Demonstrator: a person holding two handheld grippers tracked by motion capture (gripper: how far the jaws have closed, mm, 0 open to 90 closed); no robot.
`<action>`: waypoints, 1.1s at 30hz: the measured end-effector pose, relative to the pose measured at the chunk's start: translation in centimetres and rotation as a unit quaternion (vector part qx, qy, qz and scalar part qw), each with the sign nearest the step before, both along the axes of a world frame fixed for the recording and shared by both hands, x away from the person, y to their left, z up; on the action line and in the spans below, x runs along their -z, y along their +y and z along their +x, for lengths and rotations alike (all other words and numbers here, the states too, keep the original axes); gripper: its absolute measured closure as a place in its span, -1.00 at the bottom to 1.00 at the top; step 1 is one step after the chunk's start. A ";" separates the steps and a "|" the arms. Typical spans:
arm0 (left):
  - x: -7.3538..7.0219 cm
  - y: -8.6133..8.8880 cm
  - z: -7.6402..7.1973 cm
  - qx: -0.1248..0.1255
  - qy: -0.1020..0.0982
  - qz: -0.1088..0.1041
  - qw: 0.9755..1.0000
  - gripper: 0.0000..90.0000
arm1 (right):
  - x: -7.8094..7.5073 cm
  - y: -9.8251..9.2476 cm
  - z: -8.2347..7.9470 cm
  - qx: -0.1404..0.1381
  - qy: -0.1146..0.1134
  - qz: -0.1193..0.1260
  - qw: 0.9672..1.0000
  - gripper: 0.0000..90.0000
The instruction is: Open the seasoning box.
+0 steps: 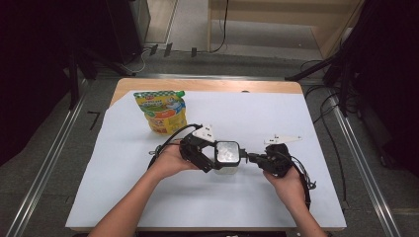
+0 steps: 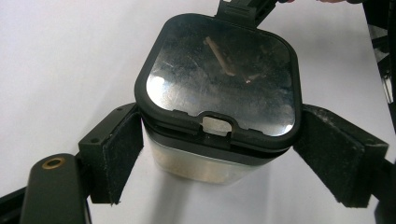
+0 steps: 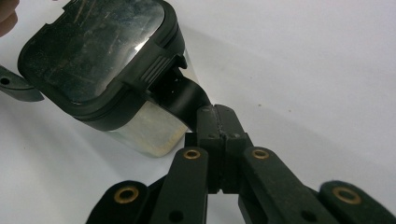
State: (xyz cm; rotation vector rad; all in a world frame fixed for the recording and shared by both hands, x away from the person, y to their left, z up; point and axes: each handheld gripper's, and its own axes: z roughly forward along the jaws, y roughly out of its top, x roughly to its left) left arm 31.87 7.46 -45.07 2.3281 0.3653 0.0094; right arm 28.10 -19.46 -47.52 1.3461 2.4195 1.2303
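Left gripper [image 1: 213, 160], centre of the high view: jaws spread wide, pads pressed against opposite walls of the container [image 1: 228, 159]. The container stands upright on the white sheet [image 1: 123, 187], long axis vertical, black-rimmed lid [image 2: 219, 74] facing up, lying between both grippers. Right gripper [image 1: 251, 158], right of centre: jaws fully closed on the black clasp tab [image 3: 184, 95] at the lid's edge.

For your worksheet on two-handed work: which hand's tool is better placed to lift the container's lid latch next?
Right. The right tool is shut on the latch flap of the container, while the left tool clamps its body, probably steadying it.
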 end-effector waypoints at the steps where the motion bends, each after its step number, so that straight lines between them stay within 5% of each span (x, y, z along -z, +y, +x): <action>1: 0.0 0.0 0.0 0.000 0.001 0.000 1.000 -0.61 | 0.0 0.0 0.0 0.000 0.000 0.000 1.000 1.00; 18: -0.7 -0.1 -0.1 0.000 -0.004 0.006 1.000 -0.61 | 0.0 0.0 0.0 0.001 0.001 0.000 1.000 1.00; 21: -1.1 0.0 -0.2 -0.006 -0.005 -0.008 1.000 -0.59 | 0.0 0.0 0.0 0.002 0.001 -0.001 1.000 1.00; 26: -1.8 0.3 -0.1 -0.001 0.018 -0.029 0.999 -0.45 | 0.0 0.0 0.0 0.002 0.001 -0.001 1.000 1.00; 27: -1.9 0.3 -0.2 0.010 0.024 -0.030 0.999 -0.30 | 0.0 0.0 0.0 0.002 0.001 0.000 1.000 1.00; 28: -1.9 0.1 -0.3 0.012 0.019 -0.025 0.999 -0.16 | 0.0 0.0 0.0 0.001 0.002 0.000 1.000 1.00; 33: -2.1 -1.1 -1.0 0.013 -0.004 -0.002 1.000 -0.08 | 0.0 0.2 -0.1 0.002 0.002 -0.002 1.000 1.00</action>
